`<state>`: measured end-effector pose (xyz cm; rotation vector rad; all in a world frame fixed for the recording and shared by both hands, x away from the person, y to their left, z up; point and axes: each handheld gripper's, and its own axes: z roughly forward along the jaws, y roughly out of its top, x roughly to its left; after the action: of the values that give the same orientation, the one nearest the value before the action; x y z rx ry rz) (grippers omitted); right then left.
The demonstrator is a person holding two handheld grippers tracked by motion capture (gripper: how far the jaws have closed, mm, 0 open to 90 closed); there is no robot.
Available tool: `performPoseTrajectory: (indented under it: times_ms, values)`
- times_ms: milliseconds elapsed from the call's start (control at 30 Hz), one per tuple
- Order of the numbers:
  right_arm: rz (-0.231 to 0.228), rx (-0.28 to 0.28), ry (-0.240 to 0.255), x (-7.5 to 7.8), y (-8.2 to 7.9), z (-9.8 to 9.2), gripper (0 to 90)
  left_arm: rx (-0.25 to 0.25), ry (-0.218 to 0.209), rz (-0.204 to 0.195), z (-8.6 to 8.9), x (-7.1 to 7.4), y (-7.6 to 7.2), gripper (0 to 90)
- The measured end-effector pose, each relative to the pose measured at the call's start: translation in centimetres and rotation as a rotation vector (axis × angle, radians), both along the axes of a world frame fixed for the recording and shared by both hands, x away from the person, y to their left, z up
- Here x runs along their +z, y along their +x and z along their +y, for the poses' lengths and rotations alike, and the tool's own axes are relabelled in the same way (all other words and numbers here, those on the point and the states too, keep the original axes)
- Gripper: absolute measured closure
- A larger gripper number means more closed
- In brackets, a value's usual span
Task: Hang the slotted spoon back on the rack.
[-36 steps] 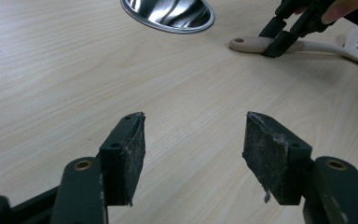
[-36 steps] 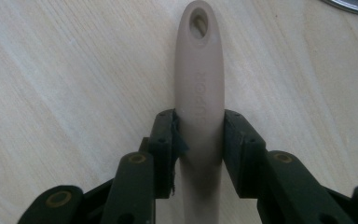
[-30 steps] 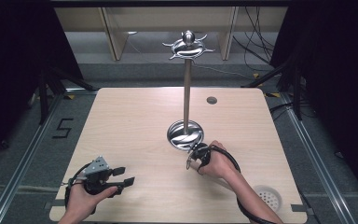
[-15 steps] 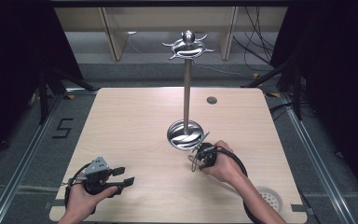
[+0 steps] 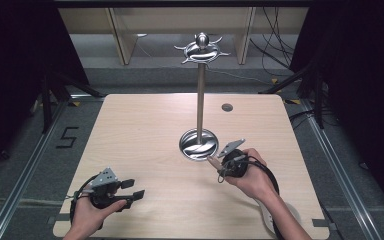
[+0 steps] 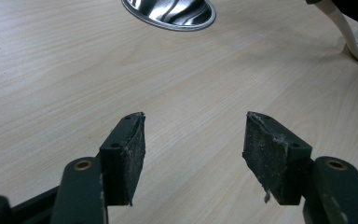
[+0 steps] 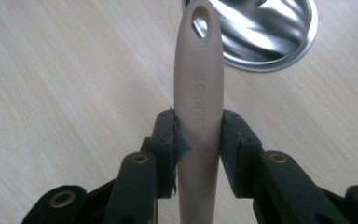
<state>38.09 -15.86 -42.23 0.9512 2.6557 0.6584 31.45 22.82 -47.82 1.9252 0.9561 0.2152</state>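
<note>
At the left of the high view, the left gripper (image 5: 132,189) rests low over the near left part of the light wooden table (image 5: 145,130), held in the person's left hand (image 5: 87,215), with its grey three-cornered plate (image 5: 105,176) on top and its jaws pointing toward the table's middle. In the left gripper view its two black pads (image 6: 126,154) stand wide apart over bare wood with nothing between them, and the edge of the shiny base (image 6: 170,14) shows at the top, well apart from them. Near the table's centre stands a metal utensil stand (image 5: 200,100): a round, mirror-bright base (image 5: 198,145), a slim upright pole and a crown of curved hooks (image 5: 201,50) at its top. Just right of that base, the right gripper (image 5: 219,167) sits in the person's right hand (image 5: 250,177), raised a little above the table. Its jaws are closed narrowly on the beige handle of a slotted spatula (image 7: 199,93), which carries embossed letters and an oval hanging hole at its end; in the right gripper view the handle runs straight up between the pads, its tip just short of the stand's base (image 7: 261,32). The spatula's white perforated head (image 5: 285,212) shows under the right forearm near the table's front right edge.
</note>
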Motion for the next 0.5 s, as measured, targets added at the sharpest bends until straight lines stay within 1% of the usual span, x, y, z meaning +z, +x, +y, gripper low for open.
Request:
performPoseTrajectory:
  times_ms: [33, 67, 100, 133, 167, 267, 300, 333, 367, 400, 433, 467, 500]
  values:
    - [-0.02, 0.018, 0.0, 0.1, 0.1, -0.2, 69.0, 0.002, -0.003, -0.001, 0.0, 0.0, 0.0, 38.0]
    - [-0.034, 0.011, 0.013, 0.3, 0.0, -0.4, 69.0, 0.0, -0.013, 0.001, 0.0, 0.0, 0.0, 38.0]
    - [-0.063, 0.017, 0.016, 0.5, 0.2, -0.7, 69.0, -0.001, -0.013, -0.002, 0.0, 0.0, 0.0, 38.0]
    - [-0.056, 0.006, 0.038, 0.7, 0.0, -0.8, 68.9, -0.004, -0.007, -0.001, 0.0, 0.1, 0.0, 38.0]
    - [-0.11, -0.012, 0.074, 0.8, -0.1, -1.1, 69.0, 0.002, -0.016, 0.002, 0.0, 0.0, 0.0, 38.0]
    - [-0.115, -0.011, 0.088, 1.2, -0.2, -1.6, 69.0, 0.005, -0.019, -0.003, 0.0, 0.0, 0.0, 38.1]
    - [-0.149, -0.034, 0.092, 1.1, -0.2, -1.6, 69.0, 0.002, -0.015, 0.001, 0.0, 0.1, 0.0, 38.1]
    - [-0.112, -0.029, 0.126, 1.5, -0.4, -1.9, 68.9, -0.001, -0.009, -0.001, 0.1, 0.1, 0.0, 38.0]
    - [-0.118, -0.034, 0.147, 1.7, -0.4, -2.2, 68.9, 0.0, -0.012, -0.004, 0.1, 0.1, 0.0, 38.1]
    - [-0.118, -0.034, 0.147, 1.7, -0.4, -2.2, 68.9, 0.0, -0.012, -0.004, 0.1, 0.1, 0.0, 38.0]
    - [-0.142, -0.052, 0.17, 1.7, -0.4, -2.6, 68.9, 0.003, -0.009, -0.004, 0.2, 0.1, 0.0, 38.1]
    - [-0.142, -0.052, 0.17, 1.7, -0.4, -2.6, 68.9, 0.003, -0.009, -0.004, 0.2, 0.1, 0.0, 38.1]
    - [-0.179, -0.065, 0.178, 1.7, -0.4, -2.7, 68.9, 0.003, -0.009, -0.004, 0.2, 0.1, 0.0, 38.1]
